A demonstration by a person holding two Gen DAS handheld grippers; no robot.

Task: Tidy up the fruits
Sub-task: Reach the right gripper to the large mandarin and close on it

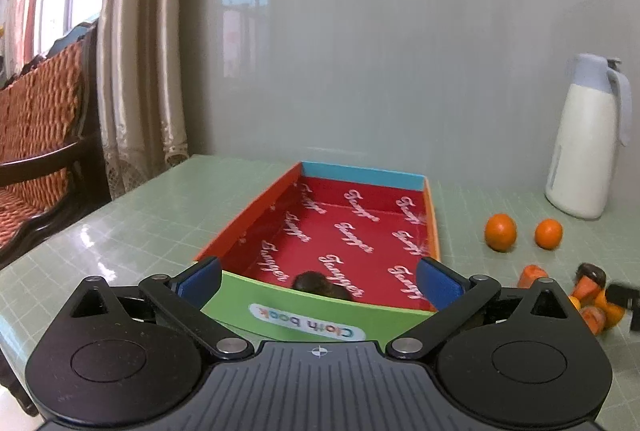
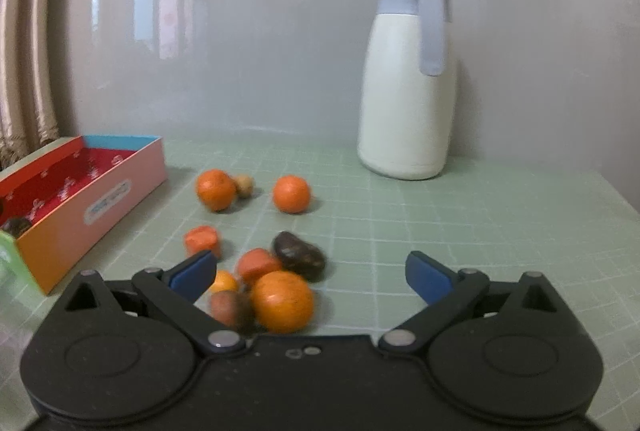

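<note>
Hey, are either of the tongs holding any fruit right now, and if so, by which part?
Nothing is held. The left tongs stand open over the box, and the right tongs stand open above the loose fruit, gripping none.

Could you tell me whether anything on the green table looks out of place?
Yes: only one dark brown fruit lies in the red-lined cardboard box; the round orange fruits and others remain scattered on the green gridded mat.
</note>
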